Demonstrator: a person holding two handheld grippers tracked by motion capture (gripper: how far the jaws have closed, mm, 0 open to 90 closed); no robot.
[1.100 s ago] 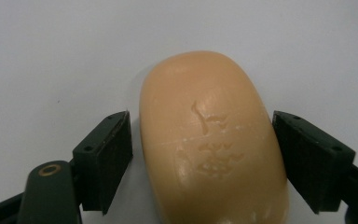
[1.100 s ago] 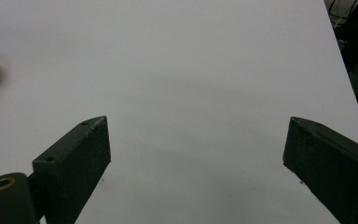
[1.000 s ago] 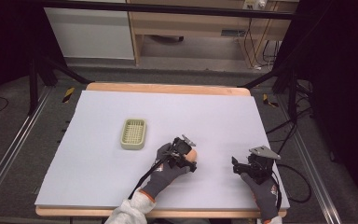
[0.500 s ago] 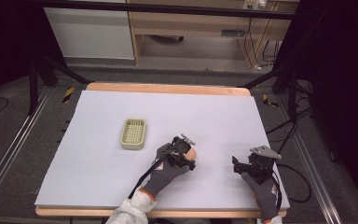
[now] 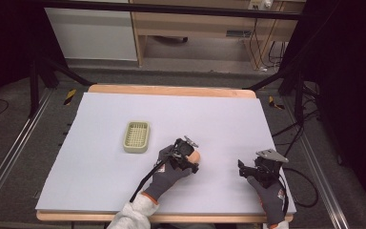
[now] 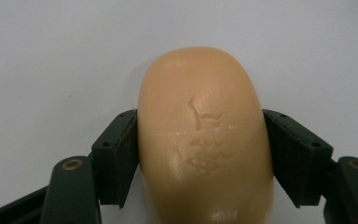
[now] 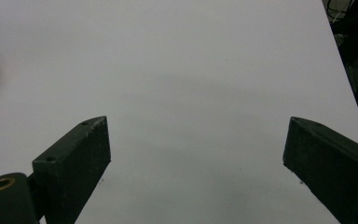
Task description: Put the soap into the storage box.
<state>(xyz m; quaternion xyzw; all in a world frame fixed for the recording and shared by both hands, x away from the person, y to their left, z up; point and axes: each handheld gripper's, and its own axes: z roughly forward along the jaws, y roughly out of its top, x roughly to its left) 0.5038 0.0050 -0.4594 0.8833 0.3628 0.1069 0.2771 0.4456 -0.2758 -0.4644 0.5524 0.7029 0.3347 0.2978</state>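
Little change over the last second: left gripper (image 6: 200, 154) still clamped on soap (image 6: 205, 140), soap between its jaws, on table (image 5: 100, 124). Right gripper (image 7: 196, 154) spread wide, empty. Dish (image 5: 137, 136) left of and beyond left gripper; likely destination.
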